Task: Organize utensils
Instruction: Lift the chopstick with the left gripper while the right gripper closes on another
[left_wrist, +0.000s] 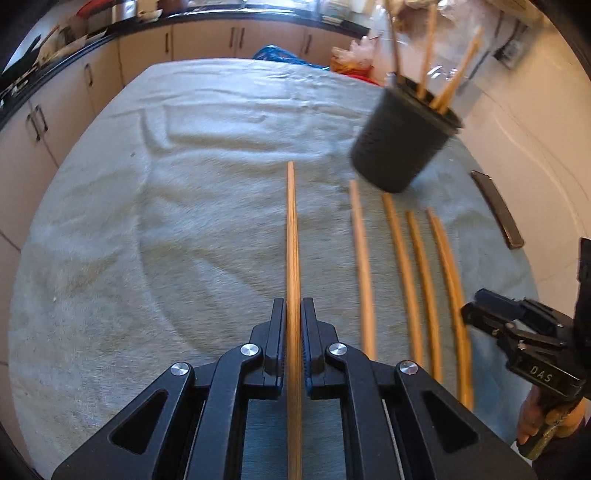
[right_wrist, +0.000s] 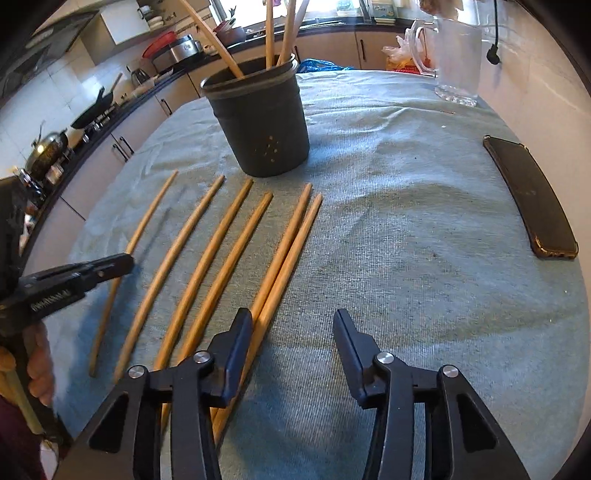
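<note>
Six chopsticks on cloth, three in holder, one phone

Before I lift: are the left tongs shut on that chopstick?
Shut: the left tongs press both pads on the chopstick, which runs straight between them.

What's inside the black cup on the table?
Wooden chopsticks stand inside the black cup, leaning on its rim with their tops sticking out. Their lower ends, and anything else at the bottom, are hidden by the cup's dark wall.
</note>
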